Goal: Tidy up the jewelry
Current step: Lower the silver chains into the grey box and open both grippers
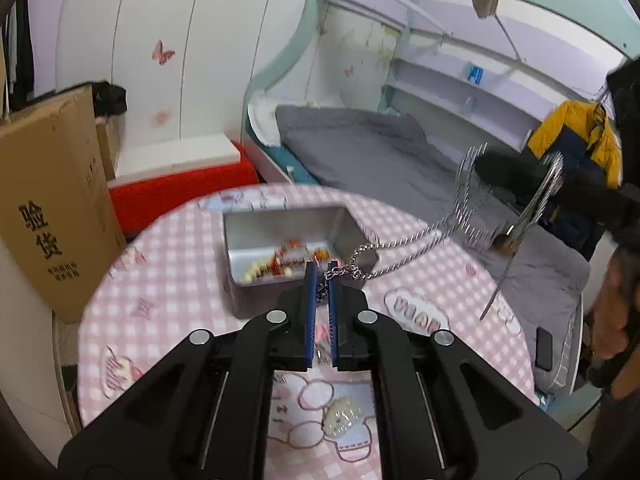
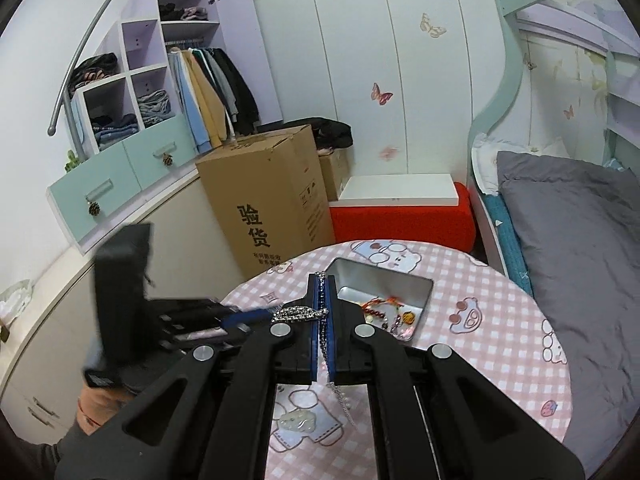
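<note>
A silver chain necklace (image 1: 404, 242) stretches between both grippers above the round pink checked table (image 1: 168, 280). My left gripper (image 1: 321, 270) is shut on one end of the chain, just in front of the metal tin (image 1: 248, 222). My right gripper (image 2: 321, 280) is shut on the other end of the chain (image 2: 300, 313); a loose tail hangs below it. The tin (image 2: 416, 282) holds red, orange and pearl jewelry (image 2: 384, 308). The right gripper shows blurred at the right of the left wrist view (image 1: 532, 200). The left gripper shows at the left of the right wrist view (image 2: 240, 316).
A pale brooch (image 1: 344, 416) lies on the table near me. A cardboard box (image 2: 264, 196) and a red bench (image 2: 400, 220) stand beyond the table. A bed with grey bedding (image 2: 580, 248) is to the right. A phone (image 1: 544, 348) lies on the bed.
</note>
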Available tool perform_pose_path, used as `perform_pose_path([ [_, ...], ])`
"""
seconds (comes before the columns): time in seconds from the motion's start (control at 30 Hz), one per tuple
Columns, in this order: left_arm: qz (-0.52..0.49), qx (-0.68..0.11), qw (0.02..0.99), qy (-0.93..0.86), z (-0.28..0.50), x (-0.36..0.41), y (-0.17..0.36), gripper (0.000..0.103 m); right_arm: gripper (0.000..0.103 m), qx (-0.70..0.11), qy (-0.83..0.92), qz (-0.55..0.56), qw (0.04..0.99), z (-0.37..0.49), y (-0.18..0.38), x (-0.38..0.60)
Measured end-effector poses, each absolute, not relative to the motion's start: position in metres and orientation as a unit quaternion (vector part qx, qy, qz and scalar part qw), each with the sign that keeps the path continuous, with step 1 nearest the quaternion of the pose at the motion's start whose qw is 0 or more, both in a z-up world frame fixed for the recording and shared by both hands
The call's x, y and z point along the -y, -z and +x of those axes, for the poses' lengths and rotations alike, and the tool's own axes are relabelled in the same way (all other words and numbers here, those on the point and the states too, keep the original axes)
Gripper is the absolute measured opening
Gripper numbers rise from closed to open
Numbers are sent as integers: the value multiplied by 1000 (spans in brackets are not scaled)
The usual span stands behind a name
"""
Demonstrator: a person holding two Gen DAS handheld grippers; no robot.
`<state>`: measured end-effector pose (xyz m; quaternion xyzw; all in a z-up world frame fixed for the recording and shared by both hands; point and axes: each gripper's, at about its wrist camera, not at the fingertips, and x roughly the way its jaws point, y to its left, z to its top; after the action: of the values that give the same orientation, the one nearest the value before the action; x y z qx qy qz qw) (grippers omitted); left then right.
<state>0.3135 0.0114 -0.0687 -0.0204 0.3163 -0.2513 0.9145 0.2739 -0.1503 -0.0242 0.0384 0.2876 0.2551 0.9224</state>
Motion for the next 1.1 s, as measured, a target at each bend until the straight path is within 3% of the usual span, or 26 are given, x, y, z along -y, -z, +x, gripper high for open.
perform_pose_path([
  [0.37, -1, -304, 916, 260, 358, 6, 26, 6, 1, -321, -238, 38, 916, 333, 35, 149],
  [1.1, -1, -428, 871, 239, 434, 25, 114, 6, 6, -444, -212, 44, 869, 400, 112, 138],
])
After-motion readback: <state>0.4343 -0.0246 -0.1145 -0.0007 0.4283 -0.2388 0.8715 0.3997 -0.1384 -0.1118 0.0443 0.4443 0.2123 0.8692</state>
